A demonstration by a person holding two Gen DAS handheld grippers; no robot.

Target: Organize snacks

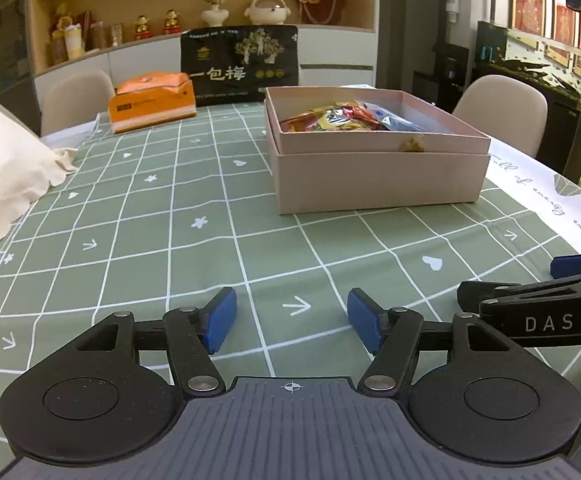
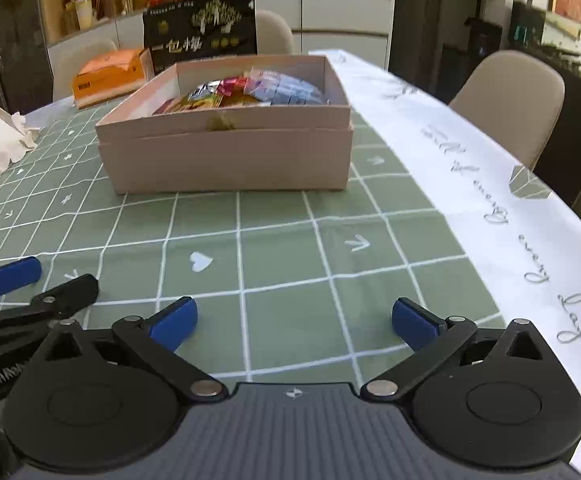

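A pink cardboard box [image 1: 374, 178] stands on the green checked tablecloth, ahead and right in the left wrist view and ahead in the right wrist view [image 2: 226, 160]. Several colourful snack packets [image 1: 346, 118] lie inside it; they also show in the right wrist view [image 2: 250, 90]. My left gripper [image 1: 292, 320] is open and empty, low over the cloth, well short of the box. My right gripper [image 2: 294, 324] is open and empty, also near the front. Each gripper shows at the edge of the other's view.
An orange tissue pack [image 1: 152, 100] and a black snack bag [image 1: 240, 64] stand behind the box. A cream cloth bag [image 1: 2, 168] lies at the left. A white runner [image 2: 470, 168] covers the table's right side. Chairs [image 2: 510, 100] stand around the table.
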